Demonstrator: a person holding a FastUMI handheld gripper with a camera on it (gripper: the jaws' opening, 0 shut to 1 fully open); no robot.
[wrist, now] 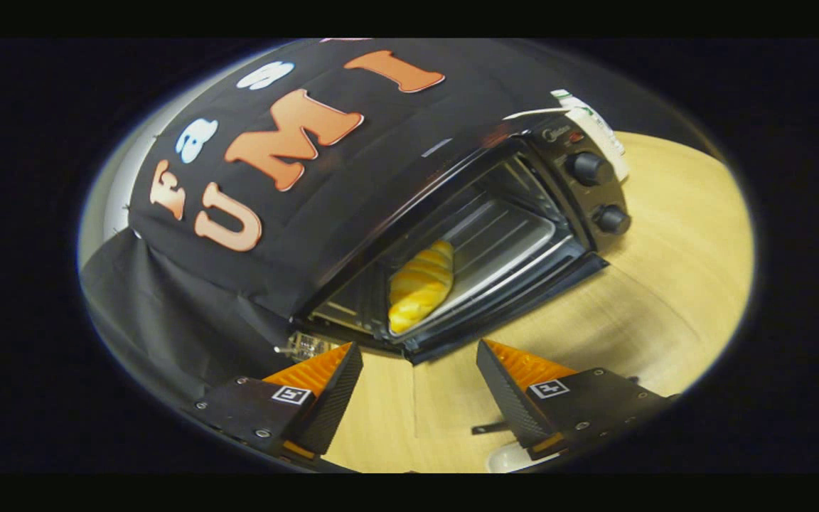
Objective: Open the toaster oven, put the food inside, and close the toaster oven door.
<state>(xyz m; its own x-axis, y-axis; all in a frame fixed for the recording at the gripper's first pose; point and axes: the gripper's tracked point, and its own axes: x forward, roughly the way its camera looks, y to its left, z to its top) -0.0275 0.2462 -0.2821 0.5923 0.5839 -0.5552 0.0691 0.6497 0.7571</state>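
Observation:
The black toaster oven [409, 192] stands on the wooden table, seen tilted, just beyond my fingers. Its door [523, 302] hangs down open at the front. Inside, a yellow striped bread roll [420, 284] lies on the metal tray [505, 235], toward the side away from the knobs. My gripper [418, 348] is open a short way in front of the door, with nothing between its fingers. Both fingers are apart from the oven and the roll.
Two black knobs [598, 193] sit on the oven's control panel. A white bottle-like object [594, 124] stands behind the oven. Bare wooden table [665, 284] spreads beside and in front of the oven. A white rim [505, 459] shows under one finger.

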